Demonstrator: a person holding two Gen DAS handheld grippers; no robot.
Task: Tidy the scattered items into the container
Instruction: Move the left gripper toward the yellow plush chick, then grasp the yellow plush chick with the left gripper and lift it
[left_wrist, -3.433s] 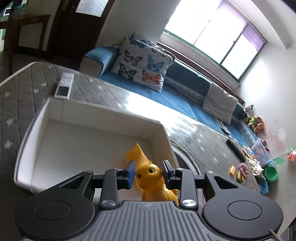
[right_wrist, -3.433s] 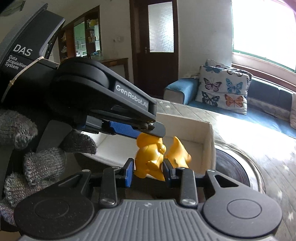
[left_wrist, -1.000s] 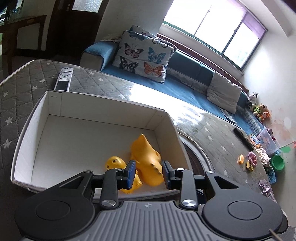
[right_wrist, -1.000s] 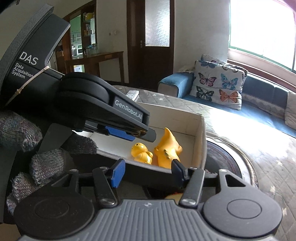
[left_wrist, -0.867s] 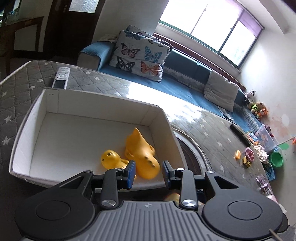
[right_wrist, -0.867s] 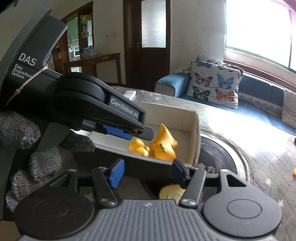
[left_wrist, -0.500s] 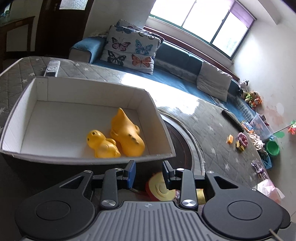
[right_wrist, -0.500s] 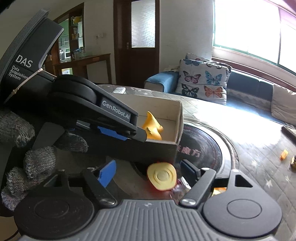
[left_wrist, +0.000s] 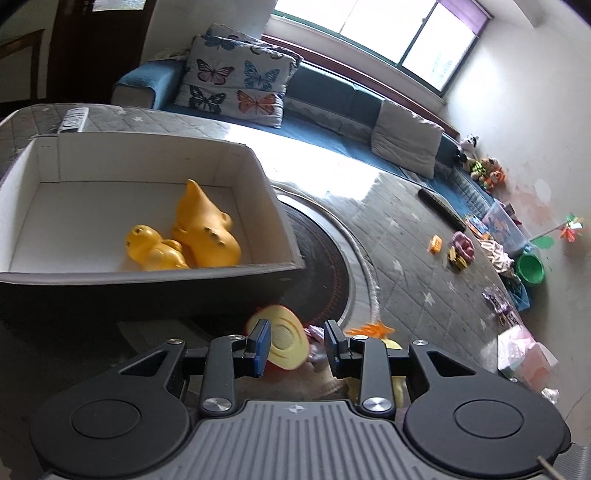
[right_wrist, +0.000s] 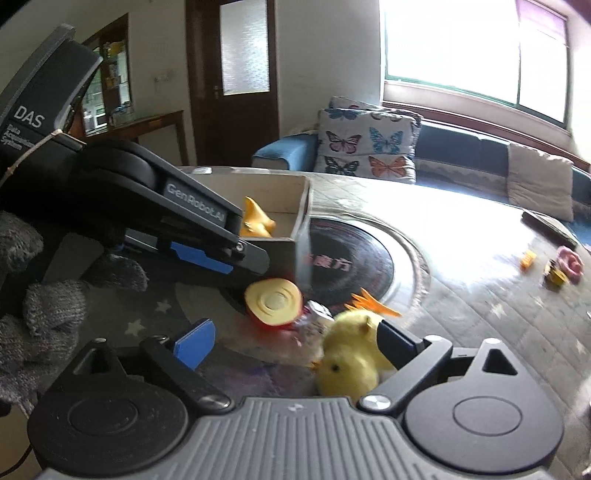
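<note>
The white box holds two yellow toy figures; the box also shows in the right wrist view. In front of it lie a red and cream half-apple toy, a fluffy yellow chick, an orange star-shaped piece and a small wrapped item. My left gripper is open with the half-apple between its fingers, not gripped. My right gripper is wide open, the chick beside its right finger.
A remote lies behind the box. Small toys sit scattered on the quilted surface to the right. A dark round mat lies beside the box. A sofa with butterfly cushions is behind.
Both grippers have released the yellow figures into the box and pulled back and down towards the loose toys in front of it. The right gripper has opened wider.
</note>
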